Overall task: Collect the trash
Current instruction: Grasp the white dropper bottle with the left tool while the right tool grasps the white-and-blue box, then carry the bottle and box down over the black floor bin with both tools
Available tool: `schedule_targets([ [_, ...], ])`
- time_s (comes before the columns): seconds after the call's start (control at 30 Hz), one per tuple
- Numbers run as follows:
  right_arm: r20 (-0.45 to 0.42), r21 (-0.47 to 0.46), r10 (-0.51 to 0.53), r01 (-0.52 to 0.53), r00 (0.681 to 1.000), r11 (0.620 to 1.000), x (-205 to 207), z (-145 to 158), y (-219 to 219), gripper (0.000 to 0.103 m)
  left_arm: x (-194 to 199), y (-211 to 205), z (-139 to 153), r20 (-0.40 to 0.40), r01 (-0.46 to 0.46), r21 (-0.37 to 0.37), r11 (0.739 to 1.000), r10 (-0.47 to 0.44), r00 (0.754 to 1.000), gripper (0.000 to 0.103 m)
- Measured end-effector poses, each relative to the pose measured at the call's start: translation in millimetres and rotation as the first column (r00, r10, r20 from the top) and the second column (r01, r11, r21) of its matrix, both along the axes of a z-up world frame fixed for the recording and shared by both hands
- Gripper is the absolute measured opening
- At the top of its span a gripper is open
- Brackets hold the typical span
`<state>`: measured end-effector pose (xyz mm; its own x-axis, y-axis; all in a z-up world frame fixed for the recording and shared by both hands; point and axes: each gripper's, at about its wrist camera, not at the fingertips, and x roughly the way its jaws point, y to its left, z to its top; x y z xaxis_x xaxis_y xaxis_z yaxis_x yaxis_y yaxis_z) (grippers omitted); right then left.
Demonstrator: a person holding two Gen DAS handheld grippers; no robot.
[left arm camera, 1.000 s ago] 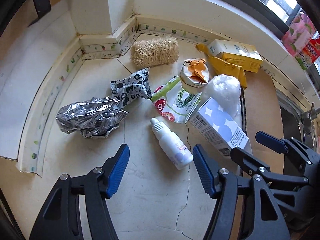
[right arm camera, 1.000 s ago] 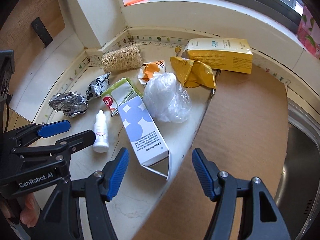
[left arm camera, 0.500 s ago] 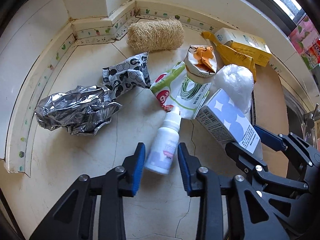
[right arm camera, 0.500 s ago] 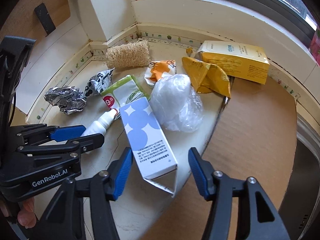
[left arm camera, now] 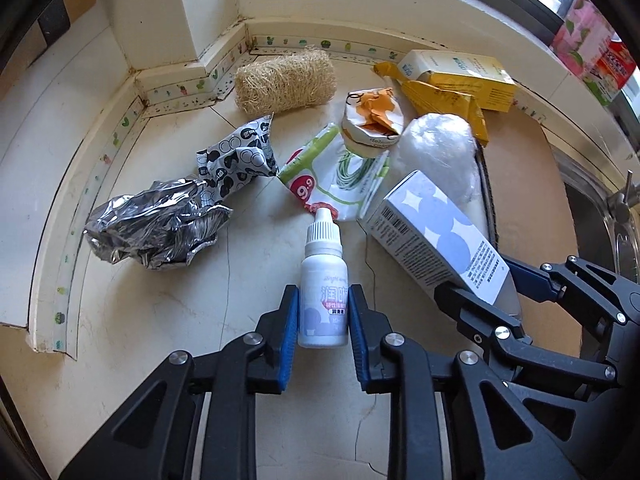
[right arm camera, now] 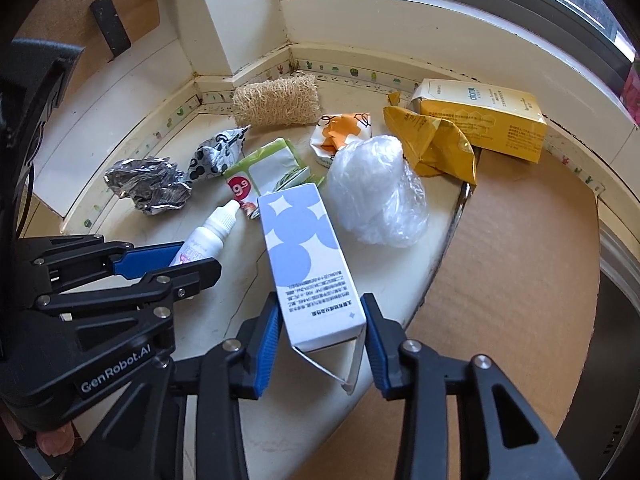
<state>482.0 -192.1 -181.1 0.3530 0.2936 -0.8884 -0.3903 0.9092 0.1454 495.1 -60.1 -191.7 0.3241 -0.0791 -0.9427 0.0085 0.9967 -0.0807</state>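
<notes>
Left wrist: left gripper (left arm camera: 323, 322) clamps dropper bottle (left arm camera: 323, 280) lying on counter (left arm camera: 132, 320). Right gripper (right arm camera: 322, 334), jaws just closing, squeezes box (right arm camera: 304, 264) at its open end; cardboard may buckle and slip.

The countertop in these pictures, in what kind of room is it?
Probably a kitchen: a steel sink beside the pale countertop, a loofah scrubber in the corner, and a window sill above.

White dropper bottle (left arm camera: 323, 280) and blue-dotted carton (right arm camera: 308, 264) lie on counter (left arm camera: 160, 320).
</notes>
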Motion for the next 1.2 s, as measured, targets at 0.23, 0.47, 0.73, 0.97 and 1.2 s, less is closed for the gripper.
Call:
schedule_targets([
  [0.23,-0.013,0.066,-0.037,0.038,0.999,0.997,-34,21,-9,0.039,-39,6,26,0.041,0.013,-0.025,1.000,-0.012,0.999,0.022],
  [0.47,0.021,0.104,-0.098,0.096,0.995,0.990,-92,53,-11,0.039,-98,18,62,0.092,0.050,-0.061,0.997,-0.044,0.995,0.022],
  [0.73,0.027,0.156,-0.162,0.156,0.986,0.975,-180,85,-2,0.039,-188,40,106,0.159,0.109,-0.074,0.991,-0.096,0.983,0.022],
  [0.97,0.021,0.176,-0.195,0.188,0.981,0.966,-256,98,17,0.039,-267,58,129,0.200,0.166,-0.071,0.983,-0.149,0.968,0.022],
  [1.2,0.008,0.170,-0.229,0.224,0.973,0.960,-323,94,34,0.039,-336,67,126,0.217,0.239,-0.048,0.970,-0.224,0.950,0.022],
])
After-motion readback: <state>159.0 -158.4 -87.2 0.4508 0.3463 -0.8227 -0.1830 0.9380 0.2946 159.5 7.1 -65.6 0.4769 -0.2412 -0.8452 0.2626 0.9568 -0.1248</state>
